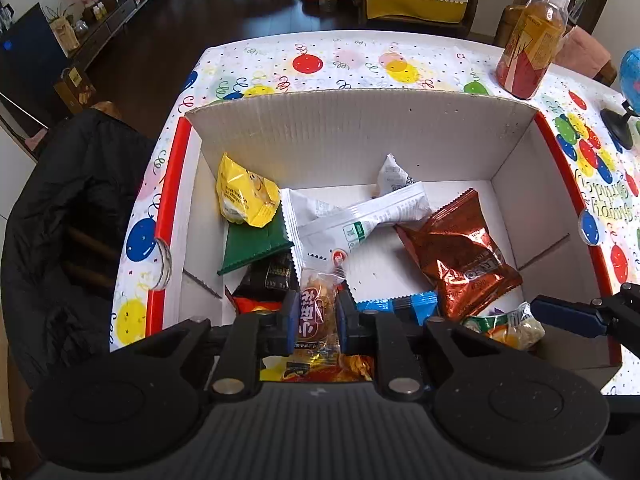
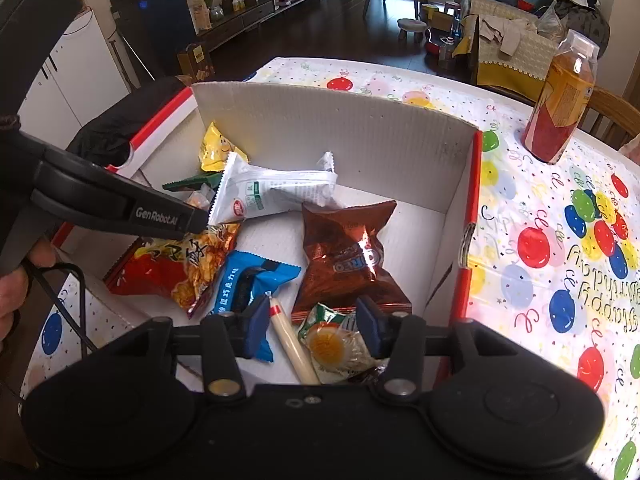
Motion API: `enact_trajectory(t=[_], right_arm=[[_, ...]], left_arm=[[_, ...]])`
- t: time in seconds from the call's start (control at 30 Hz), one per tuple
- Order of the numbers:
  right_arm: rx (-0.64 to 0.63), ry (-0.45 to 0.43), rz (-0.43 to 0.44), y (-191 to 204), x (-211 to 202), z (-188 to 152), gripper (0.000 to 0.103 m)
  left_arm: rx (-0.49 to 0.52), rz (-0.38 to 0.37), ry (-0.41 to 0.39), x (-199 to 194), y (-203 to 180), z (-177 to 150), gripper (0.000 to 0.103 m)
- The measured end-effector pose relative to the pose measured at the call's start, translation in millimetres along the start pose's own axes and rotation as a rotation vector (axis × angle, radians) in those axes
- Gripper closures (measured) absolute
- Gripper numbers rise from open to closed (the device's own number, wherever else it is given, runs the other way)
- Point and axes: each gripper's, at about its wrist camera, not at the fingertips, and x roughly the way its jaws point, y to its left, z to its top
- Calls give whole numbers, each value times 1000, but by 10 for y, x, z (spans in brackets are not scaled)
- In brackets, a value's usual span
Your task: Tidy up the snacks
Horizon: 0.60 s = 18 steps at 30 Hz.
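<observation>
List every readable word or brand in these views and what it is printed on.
"GenRobot.AI": side of the left gripper.
"OREO", upside down: brown packet.
"Happy Birthday", upside down: balloon tablecloth.
Small clear packet in the left gripper: large red characters, illegible to me.
Other packets, bottle label: too small or blurred.

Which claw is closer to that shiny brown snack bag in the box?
Right. The right claw hangs just in front of the brown bag, over the packets at its near end. The left claw is off to the bag's left, gripping a clear-wrapped pastry.
</observation>
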Motion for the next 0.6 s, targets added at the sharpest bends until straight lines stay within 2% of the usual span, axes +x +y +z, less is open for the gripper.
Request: enact_trajectory(t=[0.1, 0.17, 0.23, 0.4, 0.47, 0.6], right_arm=[[-4, -16, -1, 17, -69, -12, 44], [-3, -31, -1, 18, -127, -17, 39], [-2, -45, -4, 19, -191, -24, 37], [2, -87, -4, 32, -374, -34, 28], [3, -106, -1, 40, -463, -38, 23], [16, -147, 2, 47, -637, -53, 18]], left_arm=[[-7, -4, -10, -52, 16, -30, 66], [-12, -4, -27, -102, 26, -54, 48], [-19, -10, -45, -168, 41, -79, 45], [-41, -29, -87, -354, 78, -140, 44], [-41, -27, -111, -439, 79, -172, 36], [-38, -35, -158, -631, 89, -254, 33]])
